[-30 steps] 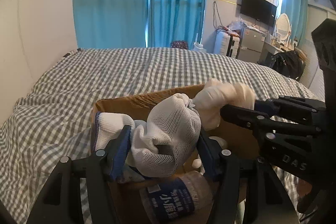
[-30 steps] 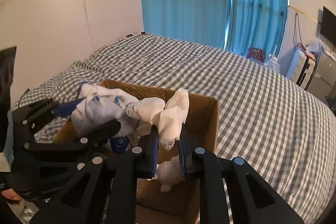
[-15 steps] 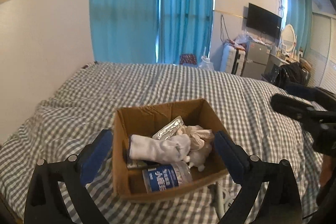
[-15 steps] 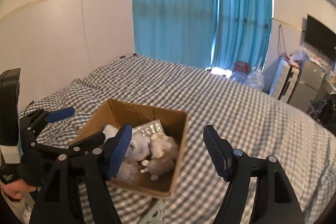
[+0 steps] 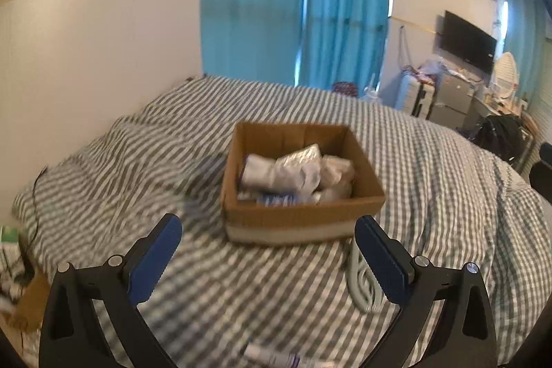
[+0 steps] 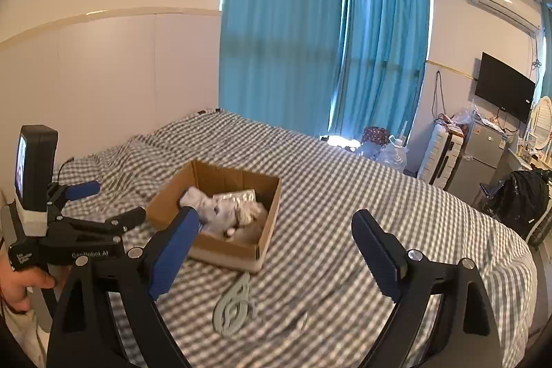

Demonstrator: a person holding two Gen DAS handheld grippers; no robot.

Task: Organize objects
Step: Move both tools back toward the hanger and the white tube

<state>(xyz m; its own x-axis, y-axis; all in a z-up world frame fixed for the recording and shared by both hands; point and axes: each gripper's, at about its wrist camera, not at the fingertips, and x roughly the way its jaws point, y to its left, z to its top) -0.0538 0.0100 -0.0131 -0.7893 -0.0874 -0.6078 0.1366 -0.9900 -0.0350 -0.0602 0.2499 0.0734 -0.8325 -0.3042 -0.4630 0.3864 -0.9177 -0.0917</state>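
Blue curtains (image 6: 324, 33), wall television (image 6: 504, 87), air conditioner (image 6: 500, 4), perhaps a fridge (image 6: 484, 157)

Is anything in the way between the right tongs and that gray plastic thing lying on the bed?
Nothing visible. The gray plastic piece lies in the open on the checked bedspread, just in front of the cardboard box. The right tongs are open and empty.

The cardboard box (image 5: 303, 216) is matt brown paperboard with a paler strip along its base, and it sits on soft woven checked bedding (image 5: 431, 181). Inside it lie white knitted cloth socks (image 5: 262, 173) and a shiny crinkled foil packet (image 5: 300, 157). The left gripper (image 5: 267, 259) looks like matt black plastic with blue rubbery pads (image 5: 155, 259) and bright metal screws.
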